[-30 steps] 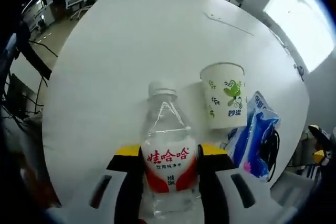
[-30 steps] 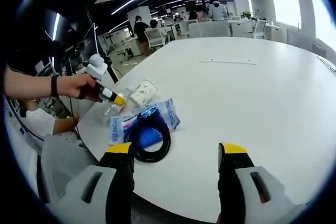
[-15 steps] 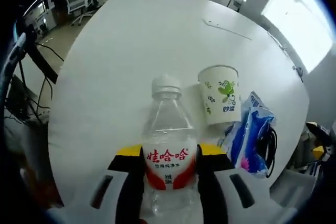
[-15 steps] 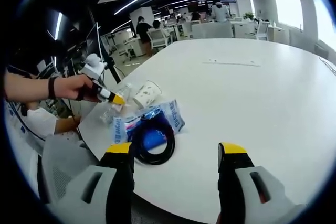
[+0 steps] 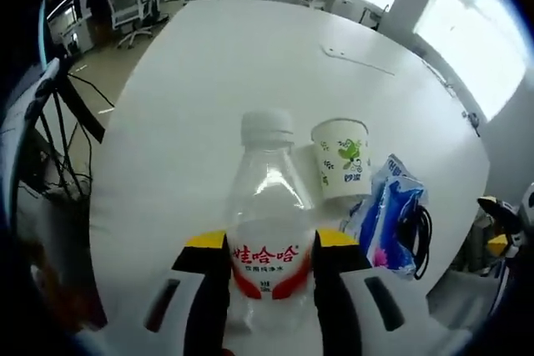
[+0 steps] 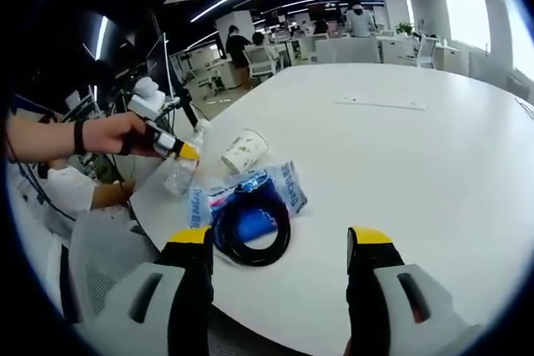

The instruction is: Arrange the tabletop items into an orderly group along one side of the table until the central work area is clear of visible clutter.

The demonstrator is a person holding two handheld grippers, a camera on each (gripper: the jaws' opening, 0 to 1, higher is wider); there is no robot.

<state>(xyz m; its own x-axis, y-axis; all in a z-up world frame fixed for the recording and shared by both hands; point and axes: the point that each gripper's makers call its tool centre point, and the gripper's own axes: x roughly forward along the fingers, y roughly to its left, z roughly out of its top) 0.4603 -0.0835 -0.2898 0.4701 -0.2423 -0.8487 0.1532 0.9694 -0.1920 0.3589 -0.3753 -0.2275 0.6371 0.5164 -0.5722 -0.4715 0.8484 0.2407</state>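
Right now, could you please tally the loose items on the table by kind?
Water bottle: 1, held in the left gripper
Paper cup: 1
Blue-and-white packet: 1
Black coiled cable: 1
Total: 4

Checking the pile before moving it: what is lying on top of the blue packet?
A black coiled cable lies on the blue packet, covering its middle. The printing beneath the coil is hidden; the paper cup stands beside the packet.
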